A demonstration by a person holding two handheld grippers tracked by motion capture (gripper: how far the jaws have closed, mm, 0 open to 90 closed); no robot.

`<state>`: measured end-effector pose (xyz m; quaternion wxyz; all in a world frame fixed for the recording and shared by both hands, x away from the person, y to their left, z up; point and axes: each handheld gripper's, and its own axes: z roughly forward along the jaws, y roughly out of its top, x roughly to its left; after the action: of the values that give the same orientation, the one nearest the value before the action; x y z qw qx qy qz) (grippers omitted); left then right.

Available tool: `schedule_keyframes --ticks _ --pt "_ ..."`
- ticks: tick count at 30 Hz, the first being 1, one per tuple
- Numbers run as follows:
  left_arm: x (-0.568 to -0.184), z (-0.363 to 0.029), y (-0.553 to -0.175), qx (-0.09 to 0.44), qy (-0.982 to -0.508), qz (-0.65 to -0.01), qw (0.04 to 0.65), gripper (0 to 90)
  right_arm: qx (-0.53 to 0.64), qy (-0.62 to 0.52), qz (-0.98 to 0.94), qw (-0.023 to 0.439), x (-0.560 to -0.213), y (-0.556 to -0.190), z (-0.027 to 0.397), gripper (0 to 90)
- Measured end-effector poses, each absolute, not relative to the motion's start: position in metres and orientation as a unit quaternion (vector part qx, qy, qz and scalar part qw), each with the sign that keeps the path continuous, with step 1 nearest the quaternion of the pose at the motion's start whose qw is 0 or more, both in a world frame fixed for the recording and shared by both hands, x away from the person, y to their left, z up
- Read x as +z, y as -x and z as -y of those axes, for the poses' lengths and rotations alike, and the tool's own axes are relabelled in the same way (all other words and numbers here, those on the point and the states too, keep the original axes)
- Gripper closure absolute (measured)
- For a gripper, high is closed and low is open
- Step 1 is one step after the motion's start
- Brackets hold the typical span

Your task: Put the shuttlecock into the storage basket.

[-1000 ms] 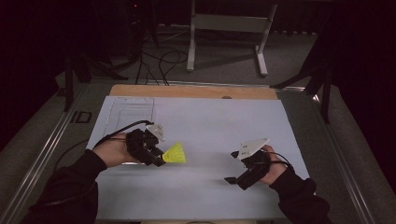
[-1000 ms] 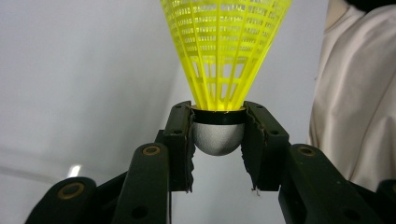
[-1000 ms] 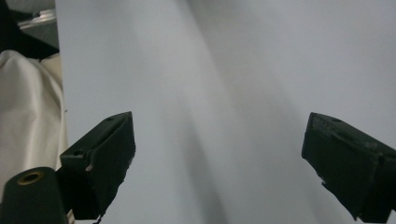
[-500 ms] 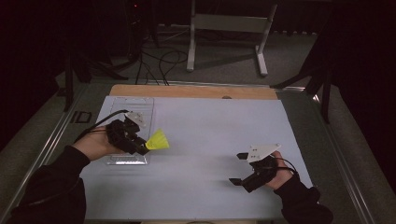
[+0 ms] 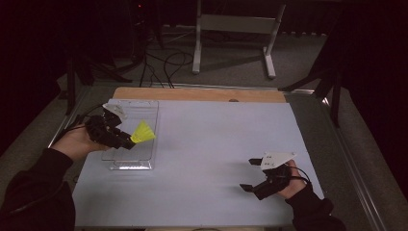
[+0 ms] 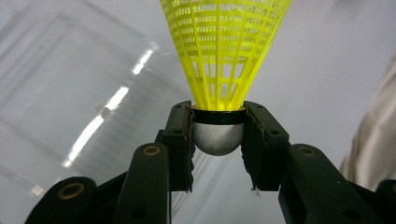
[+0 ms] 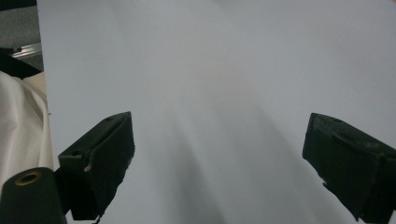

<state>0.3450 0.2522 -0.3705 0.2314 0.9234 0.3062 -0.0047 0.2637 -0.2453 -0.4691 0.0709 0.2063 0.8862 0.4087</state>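
A yellow shuttlecock with a silver-grey cork is clamped by its base in my left gripper, which is shut on it. The left gripper holds it above a clear plastic tray at the left side of the white table sheet; the skirt points away from the jaws. My right gripper rests low near the front right of the sheet, jaws wide apart with nothing between them. In the right gripper view the right gripper faces bare white sheet.
A wooden strip borders the far edge of the sheet. Metal table rails run along the right side. Beyond the table stand a white frame and floor cables. A pale cloth shows at the left of the right gripper view.
My left gripper has carried the shuttlecock leftward and slightly up, from the sheet's middle-left to over the clear tray. The right gripper has drifted a little toward the front right.
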Motion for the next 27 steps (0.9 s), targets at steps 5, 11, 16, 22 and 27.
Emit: schedule_keyframes --ticks 5,11,16,22,27 --pt "-0.371 -0.267 -0.347 0.008 -0.910 -0.346 0.228 65.9 0.414 -0.213 -0.882 0.073 -0.472 -0.261 0.249 9.2" --pt "-0.375 -0.280 -0.348 0.020 -0.896 -0.381 0.226 65.9 0.418 -0.221 -0.878 0.081 -0.475 -0.258 0.254 9.2" --pt "-0.380 -0.283 -0.346 0.018 -0.892 -0.395 0.220 65.9 0.420 -0.227 -0.874 0.087 -0.478 -0.257 0.257 9.2" --pt "-0.389 -0.281 -0.343 0.028 -0.891 -0.402 0.211 65.9 0.423 -0.234 -0.870 0.089 -0.483 -0.256 0.261 9.2" --pt "-0.401 -0.286 -0.346 0.021 -0.884 -0.419 0.206 65.8 0.425 -0.238 -0.869 0.088 -0.487 -0.255 0.261 9.2"
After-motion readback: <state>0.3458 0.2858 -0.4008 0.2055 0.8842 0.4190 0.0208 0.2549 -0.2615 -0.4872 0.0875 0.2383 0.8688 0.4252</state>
